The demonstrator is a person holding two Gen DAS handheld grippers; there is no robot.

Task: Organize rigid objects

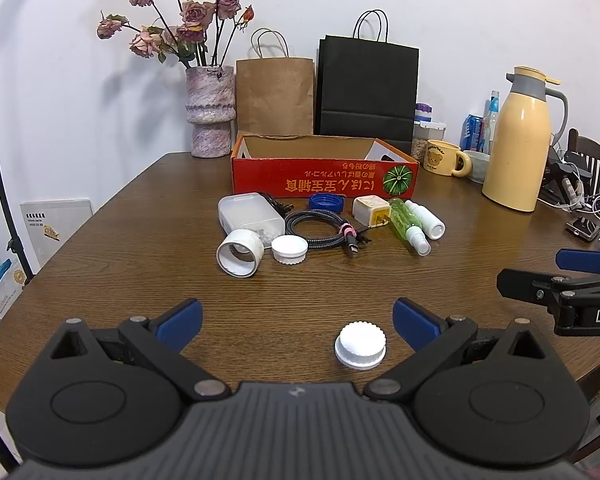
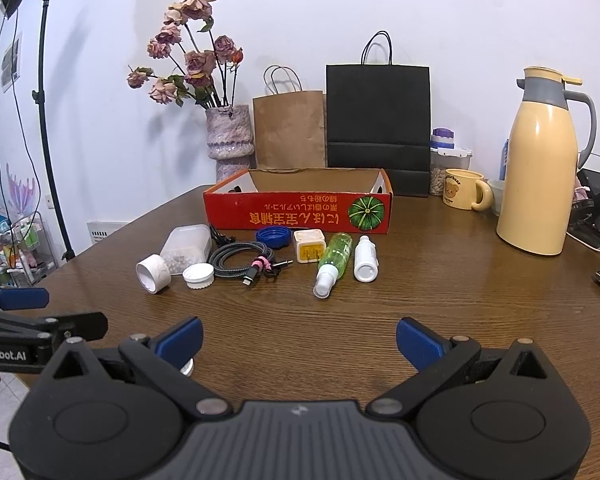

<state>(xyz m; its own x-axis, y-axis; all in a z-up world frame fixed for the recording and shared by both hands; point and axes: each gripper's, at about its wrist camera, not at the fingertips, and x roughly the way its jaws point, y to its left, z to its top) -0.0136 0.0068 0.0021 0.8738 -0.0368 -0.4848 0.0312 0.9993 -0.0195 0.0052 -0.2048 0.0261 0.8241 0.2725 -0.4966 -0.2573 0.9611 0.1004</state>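
The jaws of both grippers are spread wide and nothing is held in either. The left gripper [image 1: 296, 320] is held low over the wooden counter [image 1: 140, 280], and a white ribbed cap [image 1: 360, 345] is seen lying between its blue fingertips [image 1: 414, 322], closer to the right one and apart from both. The right gripper [image 2: 300, 342] is held just beside the left, over bare wood. Farther back, a row of small things is laid in front of a red cardboard box [image 1: 324, 178], whose inside is largely hidden: a clear plastic case [image 1: 250, 214], a white tape roll [image 1: 240, 254], a second white cap [image 1: 289, 249], a coiled braided cable [image 1: 324, 230], a blue cap [image 1: 326, 202], a cream charger plug [image 1: 372, 210], a green spray bottle [image 1: 408, 226] and a small white bottle [image 1: 426, 218]. The two bottles are lying side by side, touching.
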